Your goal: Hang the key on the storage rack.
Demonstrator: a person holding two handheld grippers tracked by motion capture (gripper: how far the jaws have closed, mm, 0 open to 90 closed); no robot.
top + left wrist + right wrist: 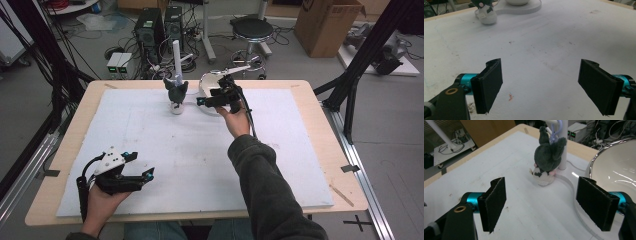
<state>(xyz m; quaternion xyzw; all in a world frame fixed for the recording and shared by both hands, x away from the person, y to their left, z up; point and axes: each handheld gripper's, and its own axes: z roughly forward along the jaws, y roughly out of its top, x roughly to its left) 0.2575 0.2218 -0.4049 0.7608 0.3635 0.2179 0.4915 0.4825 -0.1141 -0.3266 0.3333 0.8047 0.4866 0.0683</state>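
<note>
A grey plush toy (176, 91) hangs by a loop from a white post (176, 56) at the far middle of the table, its pale end down on the white base plate (192, 105). A glossy white bowl (210, 82) stands on the same plate. My right gripper (201, 102) is open and holds nothing, a short way right of the toy and in front of the bowl. In the right gripper view the toy (547, 157) lies ahead, beyond the open gripper (541, 205), with the bowl (616, 167) at the right. My left gripper (142, 166) rests open and holds nothing near the front left.
A white foam mat (200, 160) covers most of the wooden table (320, 130). Beyond the far edge stand computer towers (150, 27), a stool (252, 30) and a cardboard box (325, 22). Black frame posts (360, 55) flank the table.
</note>
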